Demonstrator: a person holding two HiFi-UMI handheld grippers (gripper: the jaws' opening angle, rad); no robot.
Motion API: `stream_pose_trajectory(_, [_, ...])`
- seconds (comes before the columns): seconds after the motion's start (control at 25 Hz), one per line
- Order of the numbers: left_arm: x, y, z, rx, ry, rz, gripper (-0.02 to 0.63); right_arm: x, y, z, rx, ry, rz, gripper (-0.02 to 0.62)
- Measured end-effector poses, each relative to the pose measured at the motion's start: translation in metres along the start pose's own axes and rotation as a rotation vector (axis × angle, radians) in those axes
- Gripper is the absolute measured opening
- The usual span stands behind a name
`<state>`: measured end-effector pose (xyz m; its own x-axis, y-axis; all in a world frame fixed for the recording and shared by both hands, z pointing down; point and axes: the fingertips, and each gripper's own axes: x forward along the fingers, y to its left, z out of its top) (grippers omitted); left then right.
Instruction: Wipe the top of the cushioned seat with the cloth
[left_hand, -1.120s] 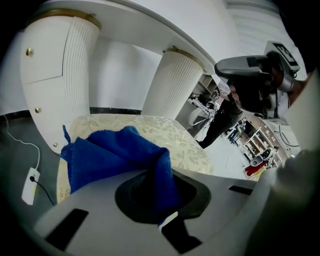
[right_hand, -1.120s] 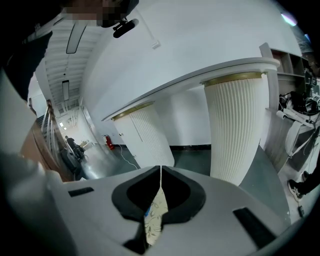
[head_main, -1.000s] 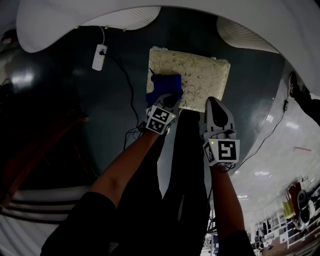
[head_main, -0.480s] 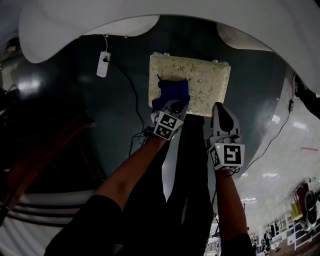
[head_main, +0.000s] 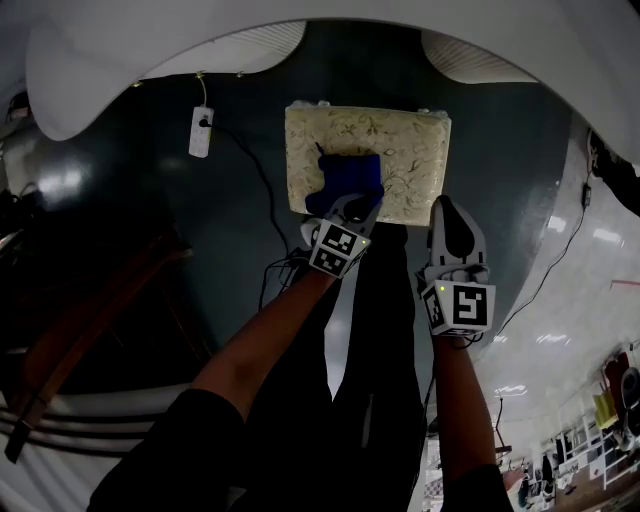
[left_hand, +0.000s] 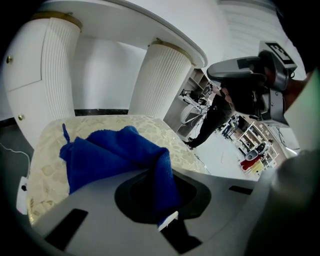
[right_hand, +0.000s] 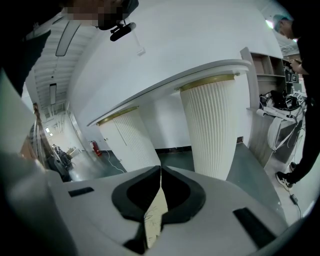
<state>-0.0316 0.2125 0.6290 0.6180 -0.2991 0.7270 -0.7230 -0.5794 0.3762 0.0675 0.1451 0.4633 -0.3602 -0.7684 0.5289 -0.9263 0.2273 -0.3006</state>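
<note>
Room: dark glossy floor (head_main: 230, 200), and over it the pale curved edge of a white counter (head_main: 120, 50). It stands on white fluted columns (left_hand: 165, 80) with gold bands at the top. Open shelving and clutter show far off to the right in the left claw's view.

The cushioned seat (head_main: 400, 150) sits on the floor under the counter's edge. It is rectangular, cream, with a pale leafy pattern across its top. A white power strip (head_main: 201, 131) lies on the floor well to its left, and a dark cable (head_main: 262, 190) runs from it past the seat's left side.

The cloth (head_main: 350, 180) is deep blue terry, bunched into soft folds, with a small loop sticking up at one corner. It lies on the seat's top, on the near half and left of centre.

The left claw (head_main: 352, 205) is at the cloth's near edge. In its own view we see the jaws clamped on a fold of the cloth, and the rest spreads forward over the cream top.

The right claw (head_main: 447, 205) is by the seat's near right corner, apart from the cloth. Its jaws meet at the tips and hold nothing. We cannot tell whether it touches the seat.
</note>
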Motion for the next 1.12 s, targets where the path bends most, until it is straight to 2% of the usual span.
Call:
stream_pose_trajectory(0.32, [0.011, -0.018, 0.008, -0.022, 0.009, -0.040, 0.037, -0.013, -0.024, 0.005, -0.008, -0.035, -0.091, 0.037])
stream_pose_trajectory(0.6, [0.019, -0.029, 0.012, -0.056, 0.000, -0.052, 0.037, -0.016, -0.035, 0.005, 0.012, -0.032, -0.090, 0.037])
stream_pose_trajectory(0.76, [0.029, -0.044, 0.015, -0.052, -0.002, -0.074, 0.037, -0.013, -0.040, 0.002, 0.026, -0.021, -0.076, 0.037])
stream_pose_trajectory(1.12, [0.048, -0.067, 0.019, -0.054, 0.010, -0.090, 0.037, -0.020, -0.056, 0.001, 0.066, -0.022, -0.103, 0.037])
